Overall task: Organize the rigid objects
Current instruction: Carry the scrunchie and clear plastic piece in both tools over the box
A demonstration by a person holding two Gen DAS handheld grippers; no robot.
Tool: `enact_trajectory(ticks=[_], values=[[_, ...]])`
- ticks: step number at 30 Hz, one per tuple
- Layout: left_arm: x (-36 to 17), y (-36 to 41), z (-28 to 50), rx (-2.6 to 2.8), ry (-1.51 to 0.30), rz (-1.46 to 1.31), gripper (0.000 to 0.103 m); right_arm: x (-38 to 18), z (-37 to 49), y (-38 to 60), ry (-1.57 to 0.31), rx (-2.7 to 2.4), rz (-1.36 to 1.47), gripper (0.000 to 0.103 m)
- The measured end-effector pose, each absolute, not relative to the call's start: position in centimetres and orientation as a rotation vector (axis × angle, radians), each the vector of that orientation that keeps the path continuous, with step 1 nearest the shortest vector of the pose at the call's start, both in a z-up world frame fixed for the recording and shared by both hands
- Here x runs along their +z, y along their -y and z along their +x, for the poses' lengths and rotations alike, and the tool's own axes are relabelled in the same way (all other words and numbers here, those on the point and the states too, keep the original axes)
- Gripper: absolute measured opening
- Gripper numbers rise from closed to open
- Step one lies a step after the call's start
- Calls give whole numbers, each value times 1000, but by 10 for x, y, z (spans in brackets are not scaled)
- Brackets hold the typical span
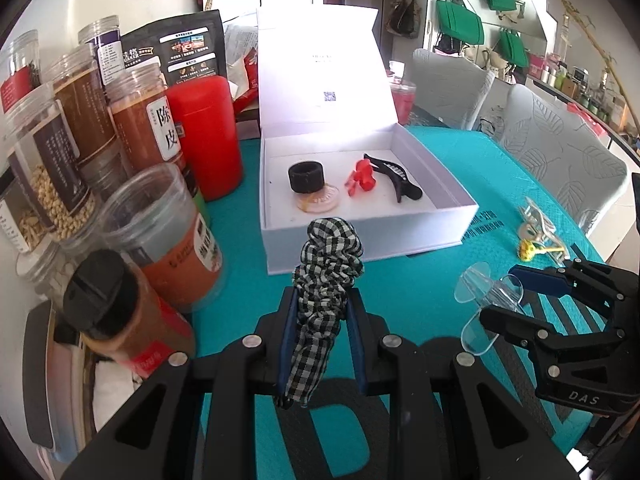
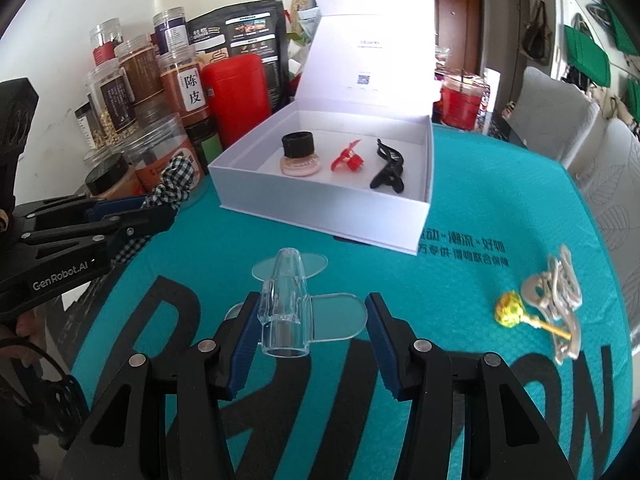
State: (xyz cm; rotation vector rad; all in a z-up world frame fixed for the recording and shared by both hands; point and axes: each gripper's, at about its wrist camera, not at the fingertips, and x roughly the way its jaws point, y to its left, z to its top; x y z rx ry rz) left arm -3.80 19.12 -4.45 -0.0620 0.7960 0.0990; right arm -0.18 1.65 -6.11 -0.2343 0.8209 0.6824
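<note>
- While both tools hang over the teal table mat (image 2: 480,208), I read bold black letters printed on it, plus a row of Chinese characters near the box.
- My left gripper (image 1: 320,320) is clamped tight on a black-and-white gingham scrunchie (image 1: 326,280), soft and ruffled, which stands up between the blue ribbed pads just short of the box's front wall.
- My right gripper (image 2: 308,336) grips a clear plastic hair claw clip (image 2: 286,300), glossy with rounded wings; its left pad presses the clip's body, its right pad meets the wing's edge. "DAS" is moulded on this tool's body in the left wrist view; "GenRobot.AI" is printed on the left tool in the right wrist view.
- The white cardboard gift box (image 1: 448,188) stands open, lid upright with a QR code and small print too fine to read. Inside lie a black fabric band (image 1: 306,176) atop a pale round disc (image 1: 318,200), a red claw clip (image 1: 362,178) and a black claw clip (image 1: 394,178).
- On the mat to the right, well apart from the box, lie a yellow ball-headed hair pin (image 2: 520,314) and a beige claw clip (image 2: 554,292), touching.
- Clear plastic jars (image 2: 136,76) crowd the left; one label reads "陈皮" (image 2: 193,90), beside a smooth red canister (image 2: 236,96).
</note>
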Motion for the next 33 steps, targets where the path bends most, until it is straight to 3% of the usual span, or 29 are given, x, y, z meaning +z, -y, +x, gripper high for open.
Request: enact_trajectory(ticks=[33], values=[[-8, -211, 80, 73, -723, -87, 24, -2, 114, -40, -735, 678, -236, 51]])
